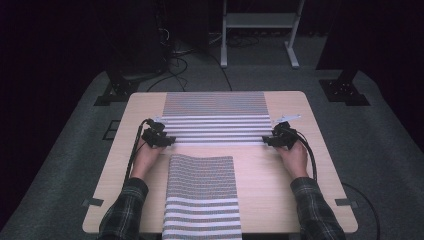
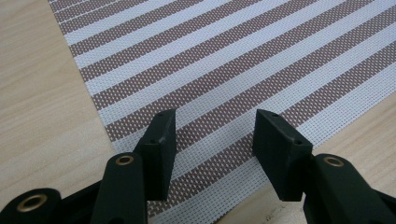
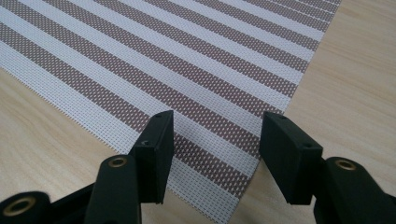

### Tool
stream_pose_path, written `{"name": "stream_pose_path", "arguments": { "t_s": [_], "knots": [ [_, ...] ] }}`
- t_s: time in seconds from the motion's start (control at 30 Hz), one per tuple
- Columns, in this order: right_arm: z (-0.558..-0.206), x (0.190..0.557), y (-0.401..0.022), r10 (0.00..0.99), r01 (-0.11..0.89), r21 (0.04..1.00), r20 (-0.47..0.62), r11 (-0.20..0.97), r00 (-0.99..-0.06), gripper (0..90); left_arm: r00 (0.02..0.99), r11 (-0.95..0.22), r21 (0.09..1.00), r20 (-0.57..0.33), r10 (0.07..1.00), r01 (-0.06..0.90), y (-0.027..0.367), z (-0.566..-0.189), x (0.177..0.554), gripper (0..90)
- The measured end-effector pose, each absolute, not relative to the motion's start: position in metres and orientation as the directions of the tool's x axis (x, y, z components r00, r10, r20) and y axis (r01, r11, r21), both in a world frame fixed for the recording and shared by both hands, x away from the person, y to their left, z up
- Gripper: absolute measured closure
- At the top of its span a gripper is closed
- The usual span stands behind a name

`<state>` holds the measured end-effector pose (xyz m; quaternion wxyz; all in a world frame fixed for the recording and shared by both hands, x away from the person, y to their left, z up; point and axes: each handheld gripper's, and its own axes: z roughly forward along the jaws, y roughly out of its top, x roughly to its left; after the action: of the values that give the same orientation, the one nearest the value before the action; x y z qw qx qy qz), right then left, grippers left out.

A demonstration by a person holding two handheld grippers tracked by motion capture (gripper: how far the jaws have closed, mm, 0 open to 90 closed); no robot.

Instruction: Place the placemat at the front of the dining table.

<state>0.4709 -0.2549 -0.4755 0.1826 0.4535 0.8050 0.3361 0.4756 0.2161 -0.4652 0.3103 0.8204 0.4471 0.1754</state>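
- As the high view shows, a striped mat [image 1: 215, 117] lies flat across the far half of the table [image 1: 310, 165], with its long edge toward the person.
- A second mat [image 1: 202, 195] lies nearer the person, turned lengthwise, with its near end at the table's front edge; a strip of bare wood separates the two mats.
- The left gripper [image 1: 159, 137] sits at the far mat's near left corner, and the right gripper [image 1: 280, 138] sits at its near right corner.
- In the left gripper view, the left gripper [image 2: 212, 135] is released: its jaws stand apart above the mat's corner [image 2: 135, 135], and nothing lies between them.
- In the right gripper view, the right gripper [image 3: 215, 140] is likewise released, its jaws spread over the opposite corner [image 3: 233, 186].
- Judged status: both grippers are positioned for a two-corner pickup, but no grip is made yet.
- Remaining work, as judged: clamp each corner, then lift or fold the mat.
- Caution: the mat lies flat on the wood, so a jaw must get under its edge first.
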Motion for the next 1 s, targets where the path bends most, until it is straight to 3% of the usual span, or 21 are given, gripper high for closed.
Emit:
{"name": "stream_pose_path", "arguments": {
  "t_s": [0.03,0.1,0.2,0.53,0.57,0.87,1.0],
  "knots": [
    [-0.476,0.471,-0.255,0.854,0.608,0.707,0.01,0.362,-0.52,43.1,0.542,-0.406,0.665,0.002,0.84,0.626,0.216,-0.465,0.476,48.5],
    [-0.475,0.47,-0.254,0.865,0.611,0.705,-0.005,0.359,-0.502,32.9,0.553,-0.387,0.674,-0.038,0.832,0.629,0.217,-0.466,0.477,36.9],
    [-0.474,0.466,-0.257,0.864,0.595,0.73,0.013,0.335,-0.503,29.9,0.552,-0.424,0.665,0.02,0.833,0.615,0.213,-0.469,0.476,24.1],
    [-0.466,0.449,-0.262,0.87,0.603,0.725,0.009,0.334,-0.493,7.3,0.549,-0.416,0.652,-0.001,0.836,0.634,0.219,-0.463,0.469,6.4],
    [-0.466,0.448,-0.263,0.872,0.612,0.716,0.01,0.336,-0.49,1.4,0.55,-0.415,0.65,-0.004,0.835,0.636,0.219,-0.461,0.467,4.0],
    [-0.455,0.426,-0.277,0.878,0.593,0.747,0.025,0.301,-0.477,0.0,0.544,-0.372,0.698,-0.03,0.838,0.612,0.241,-0.445,0.444,0.0],
    [-0.453,0.419,-0.281,0.874,0.579,0.74,-0.024,0.342,-0.486,0.0,0.548,-0.364,0.718,-0.028,0.836,0.593,0.25,-0.437,0.429,0.0]
  ]
}}
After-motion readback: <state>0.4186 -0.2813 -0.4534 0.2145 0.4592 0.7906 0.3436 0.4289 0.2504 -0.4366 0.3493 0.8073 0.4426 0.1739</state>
